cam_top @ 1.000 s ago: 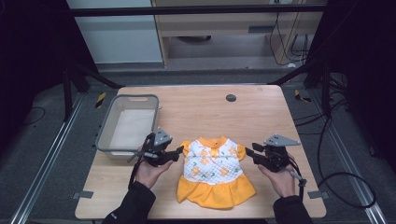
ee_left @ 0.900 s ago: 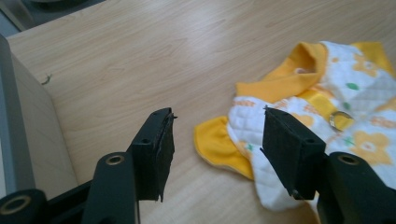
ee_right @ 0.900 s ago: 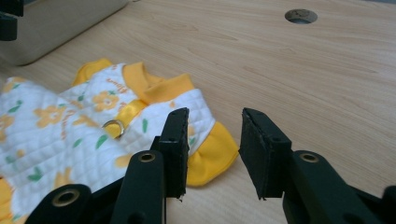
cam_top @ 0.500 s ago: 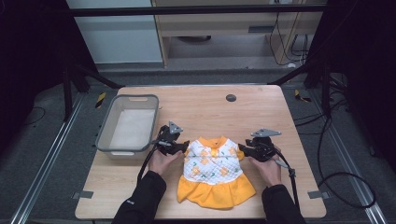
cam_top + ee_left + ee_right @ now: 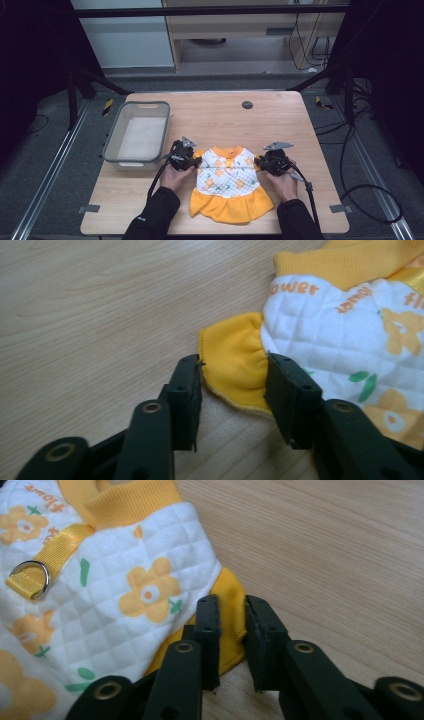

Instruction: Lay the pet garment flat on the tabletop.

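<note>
Dress (image 5: 227, 182) laid flat on worktop (image 5: 280, 125); left hand-held gripper (image 5: 233, 385) spread around one sleeve, right hand-held gripper (image 5: 232, 625) nearly clenched on other.

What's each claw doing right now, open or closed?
Left claw: open, jaws straddling the dress's left yellow sleeve.
Right claw: nearly closed around the right yellow sleeve, not yet clamped.

"flower" on dress (image 5: 345, 330)

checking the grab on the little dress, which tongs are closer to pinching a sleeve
Right. The right tongs stand narrowly apart with the right yellow sleeve between the jaws. The left tongs gape wide around the left sleeve of the dress.
</note>
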